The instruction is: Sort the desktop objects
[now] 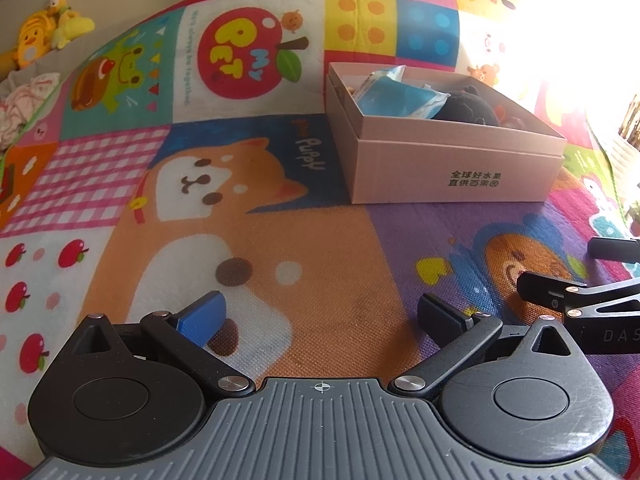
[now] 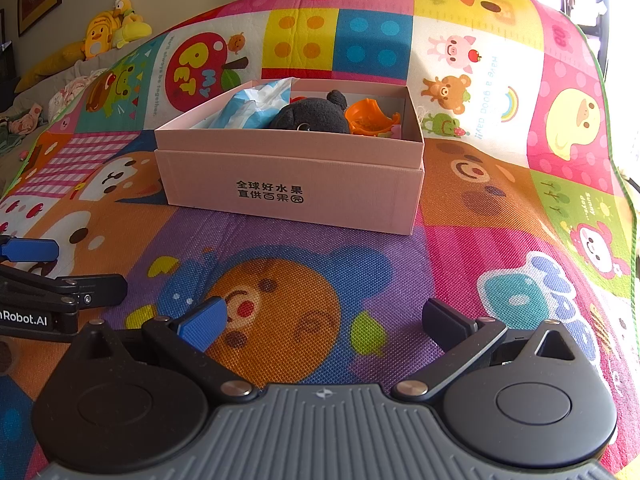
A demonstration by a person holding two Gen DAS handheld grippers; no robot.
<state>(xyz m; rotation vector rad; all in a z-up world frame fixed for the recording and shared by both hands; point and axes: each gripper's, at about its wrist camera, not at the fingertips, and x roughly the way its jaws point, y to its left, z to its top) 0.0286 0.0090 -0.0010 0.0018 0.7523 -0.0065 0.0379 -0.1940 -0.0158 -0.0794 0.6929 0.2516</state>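
I am hovering both tools low over the mat point(image 2: 500, 216), which is spreading wide and flat around me with bare room on every side; its far edge is curving off toward a sofa. The box point(image 2: 288, 184) is sitting open near the middle, just ahead, so things can be dropped in from above. Inside, the blue pack point(image 2: 256, 108), black plush point(image 2: 312, 116) and orange toy point(image 2: 370, 118) are lying together, which I judge as sorting nearly done. I am seeing nothing loose on the mat. My left gripper point(image 1: 320, 316) and right gripper point(image 2: 324, 322) are side by side, jaws spread wide, holding nothing.
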